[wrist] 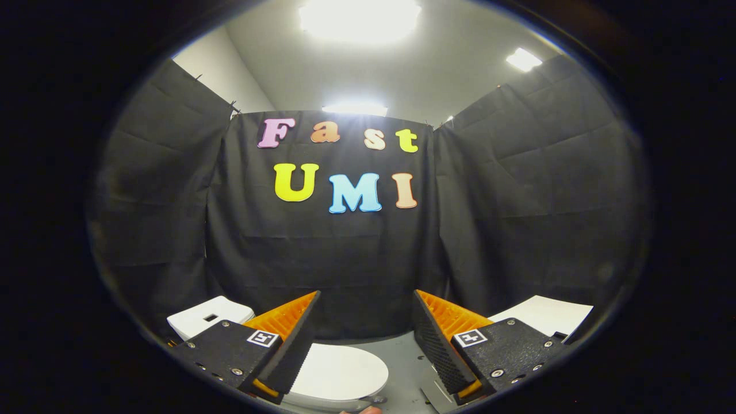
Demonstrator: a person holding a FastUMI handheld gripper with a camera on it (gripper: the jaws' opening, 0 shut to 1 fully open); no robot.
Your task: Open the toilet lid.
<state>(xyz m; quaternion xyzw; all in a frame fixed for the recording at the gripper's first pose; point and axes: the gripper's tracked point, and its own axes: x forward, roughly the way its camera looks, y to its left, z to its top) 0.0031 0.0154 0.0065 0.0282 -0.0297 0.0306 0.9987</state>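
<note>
The gripper (365,339) hangs in the air with its two fingers spread wide, nothing held between them and nothing touching either pad. Taking the toilet lid (339,374) as the landmark: it is a white oval lid lying flat and closed on the toilet, below the fingers and mostly in the gap between them, with its left part hidden behind the left finger (290,339). The lid sits well under the fingertips rather than at their level, so the fingers are apart from it and do not touch it. At the lid's near right edge a small metal hinge piece (376,398) is just visible.

Left of the lid and behind the left finger stands a white boxy tank (210,316) with a small dark rectangular opening in its top. Right of the lid, past the right finger (437,339), lies a flat white panel (546,314) seen at a slant. Between the lid and that panel is grey floor (402,353). Behind the lid, the black cloth wall (345,259) of the booth rises up, with more black cloth folding in on either side. High above the lid, bright ceiling lights (359,17) glare against a white ceiling.
</note>
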